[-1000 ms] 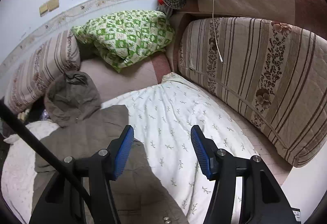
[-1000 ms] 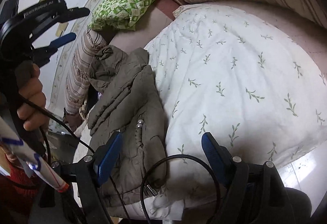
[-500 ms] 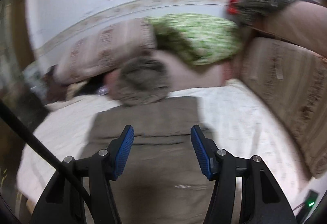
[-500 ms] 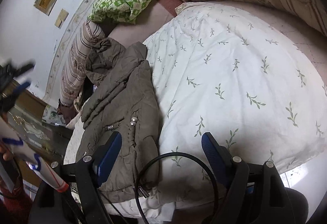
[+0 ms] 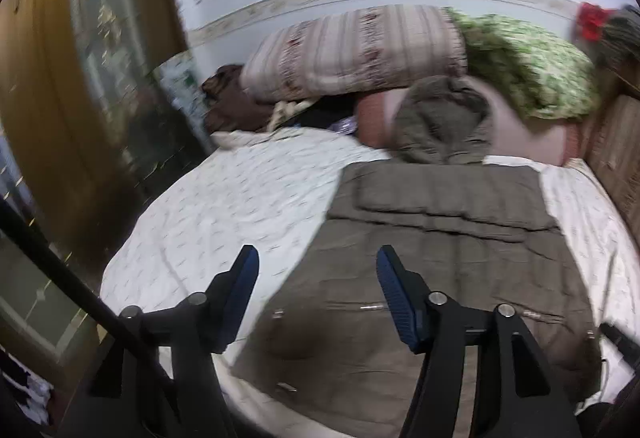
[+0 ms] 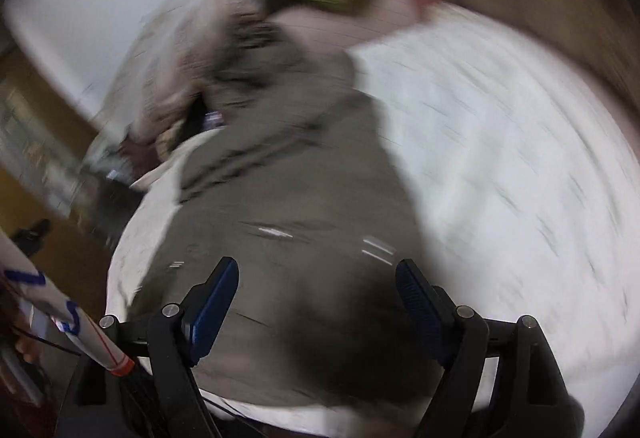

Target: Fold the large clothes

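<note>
Fingers on my left gripper (image 5: 316, 270) are standing wide apart, gripping nothing, hovering above the olive-brown padded hooded jacket (image 5: 440, 238) that is lying flat on the white leaf-print quilt (image 5: 240, 198). My right gripper (image 6: 316, 290) is likewise gaping empty over the jacket's blurred near end, its hood (image 5: 444, 122) pointing toward the striped bolster pillow (image 5: 356, 50).

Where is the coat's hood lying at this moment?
In the left wrist view the hood lies at the far end of the olive coat, bunched against the striped bolster and green patterned pillow.
</note>
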### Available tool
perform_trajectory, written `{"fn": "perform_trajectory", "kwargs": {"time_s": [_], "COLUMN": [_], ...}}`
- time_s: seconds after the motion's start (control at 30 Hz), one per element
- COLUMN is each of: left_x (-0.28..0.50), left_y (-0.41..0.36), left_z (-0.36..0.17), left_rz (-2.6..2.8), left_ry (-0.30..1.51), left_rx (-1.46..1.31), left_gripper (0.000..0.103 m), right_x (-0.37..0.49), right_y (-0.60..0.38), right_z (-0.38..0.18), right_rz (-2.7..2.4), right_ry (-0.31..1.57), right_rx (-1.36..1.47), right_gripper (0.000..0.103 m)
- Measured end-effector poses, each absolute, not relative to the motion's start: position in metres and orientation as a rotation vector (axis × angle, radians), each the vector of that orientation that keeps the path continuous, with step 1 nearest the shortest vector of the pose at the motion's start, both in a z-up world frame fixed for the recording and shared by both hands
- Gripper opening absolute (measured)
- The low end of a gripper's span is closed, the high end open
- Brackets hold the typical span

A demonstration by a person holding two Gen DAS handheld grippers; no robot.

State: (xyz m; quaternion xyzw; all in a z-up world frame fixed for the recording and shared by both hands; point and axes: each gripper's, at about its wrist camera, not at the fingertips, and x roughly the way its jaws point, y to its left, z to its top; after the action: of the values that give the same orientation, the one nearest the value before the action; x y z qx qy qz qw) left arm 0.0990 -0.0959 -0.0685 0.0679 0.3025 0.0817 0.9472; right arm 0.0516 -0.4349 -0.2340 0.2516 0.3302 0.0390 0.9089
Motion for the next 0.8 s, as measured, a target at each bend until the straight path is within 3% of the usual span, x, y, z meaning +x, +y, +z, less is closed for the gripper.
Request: {"fn": "perform_trajectory", "kwargs": {"time_s": [0.17,0.33,0.57,0.8], "left_x": [0.128,0.131,0.155,0.166], "left_y": [-0.045,-0.011,0.039,0.034], "left_z": [-0.083,-0.097,-0.129,-0.138], "left_rz": [0.175,0.183,0.238,0.226], "left_ry": [0.691,0.696,0.768,0.778], "left_rx": [0.053,0.061,-0.009,0.024], "left_gripper": [0.061,0.061,0.061,0.061], "right_x": [0.114,0.207,0.356,0.403], "right_y": [-0.383,-0.341,-0.296,-0.289], "right_z": [-0.195,-0.194,-0.243,-0.296], "right_rz": [0.087,0.021,-0.177,-0.255], "right_ry": [0.662,0.729,0.851,0.969], "right_rx": [0.381,0.249,0.052,0.001], "right_gripper": [0.086,0.086,0.079,0.079]}}
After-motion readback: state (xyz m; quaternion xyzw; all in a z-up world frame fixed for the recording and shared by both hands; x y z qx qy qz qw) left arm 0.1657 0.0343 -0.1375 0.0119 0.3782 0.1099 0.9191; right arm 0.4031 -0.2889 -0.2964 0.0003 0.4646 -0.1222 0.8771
